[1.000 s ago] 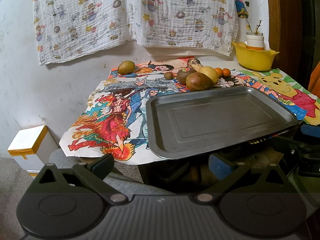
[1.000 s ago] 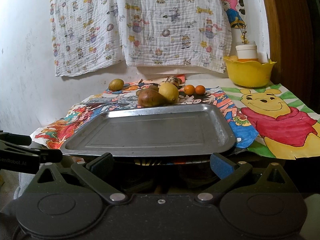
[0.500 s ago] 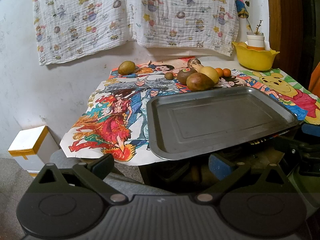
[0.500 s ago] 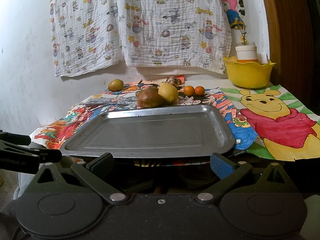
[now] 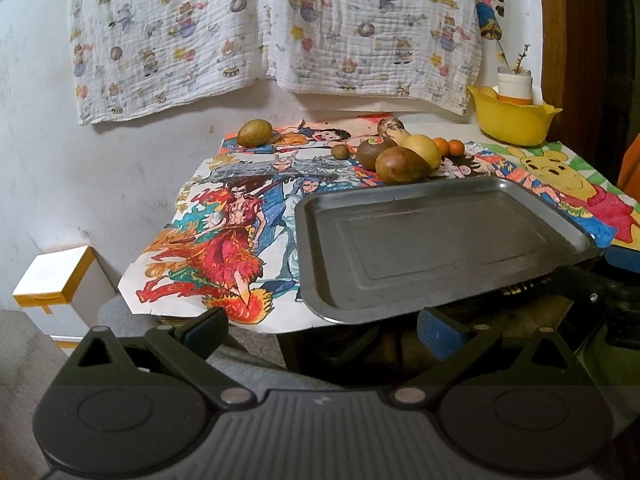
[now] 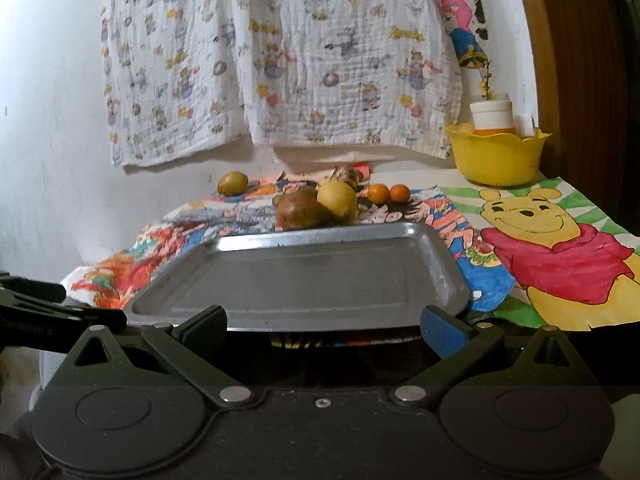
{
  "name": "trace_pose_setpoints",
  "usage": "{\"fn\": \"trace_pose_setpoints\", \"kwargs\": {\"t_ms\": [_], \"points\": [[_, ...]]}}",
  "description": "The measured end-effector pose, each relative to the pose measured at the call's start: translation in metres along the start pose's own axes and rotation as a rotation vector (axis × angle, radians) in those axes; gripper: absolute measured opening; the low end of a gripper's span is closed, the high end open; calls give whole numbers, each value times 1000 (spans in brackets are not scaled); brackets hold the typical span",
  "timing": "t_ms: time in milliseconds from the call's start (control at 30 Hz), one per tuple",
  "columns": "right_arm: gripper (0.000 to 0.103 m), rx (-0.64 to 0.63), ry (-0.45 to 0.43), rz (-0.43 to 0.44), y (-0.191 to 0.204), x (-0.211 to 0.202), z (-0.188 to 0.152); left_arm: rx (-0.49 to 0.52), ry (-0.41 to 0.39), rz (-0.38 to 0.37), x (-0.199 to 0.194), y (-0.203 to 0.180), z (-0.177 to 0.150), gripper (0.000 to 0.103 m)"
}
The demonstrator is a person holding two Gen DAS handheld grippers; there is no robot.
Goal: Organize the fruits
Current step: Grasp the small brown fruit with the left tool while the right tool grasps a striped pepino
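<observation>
An empty grey metal tray (image 5: pixel 440 240) (image 6: pixel 304 280) lies at the table's near edge. Behind it sits a cluster of fruit: a brown pear-shaped fruit (image 5: pixel 400 165) (image 6: pixel 300 215), a yellow lemon (image 5: pixel 423 149) (image 6: pixel 337 200), a dark round fruit with a sticker (image 5: pixel 374 151), a small kiwi (image 5: pixel 341 151) and two small oranges (image 5: pixel 448 146) (image 6: pixel 388 193). One yellow-green fruit (image 5: pixel 255 133) (image 6: pixel 233 183) rests apart at the back left. My left gripper (image 5: pixel 322 330) and right gripper (image 6: pixel 323 326) both hover open before the table edge, holding nothing.
Colourful cartoon posters (image 5: pixel 232 240) (image 6: pixel 556 256) cover the table. A yellow bowl (image 5: pixel 514 120) (image 6: pixel 496 156) with a white jar stands at the back right by a wooden frame. A printed cloth (image 5: pixel 272 28) hangs on the wall. A white box (image 5: pixel 60 284) sits on the floor at left.
The right wrist view has lifted and closed in slightly on the tray. The left gripper has hardly moved. No fruit has shifted.
</observation>
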State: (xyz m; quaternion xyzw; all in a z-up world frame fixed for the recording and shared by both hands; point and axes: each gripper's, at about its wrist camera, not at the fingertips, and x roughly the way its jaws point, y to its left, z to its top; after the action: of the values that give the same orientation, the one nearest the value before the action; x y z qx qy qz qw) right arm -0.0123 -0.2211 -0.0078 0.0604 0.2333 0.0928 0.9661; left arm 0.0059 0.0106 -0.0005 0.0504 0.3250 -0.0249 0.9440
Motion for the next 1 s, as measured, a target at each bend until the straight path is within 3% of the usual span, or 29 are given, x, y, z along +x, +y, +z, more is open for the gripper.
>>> {"fn": "trace_pose_setpoints", "kwargs": {"t_ms": [133,433,1000], "points": [[103,-3,-42,-15,-2,-1,3,-23,-10,-8,3,4,7,103],[103,1,-42,-5,-9,7,9,-50,2,-26,19,13,25,103],[103,-171,-15,-46,-3,70,51,-8,31,-88,81,23,82,103]]}}
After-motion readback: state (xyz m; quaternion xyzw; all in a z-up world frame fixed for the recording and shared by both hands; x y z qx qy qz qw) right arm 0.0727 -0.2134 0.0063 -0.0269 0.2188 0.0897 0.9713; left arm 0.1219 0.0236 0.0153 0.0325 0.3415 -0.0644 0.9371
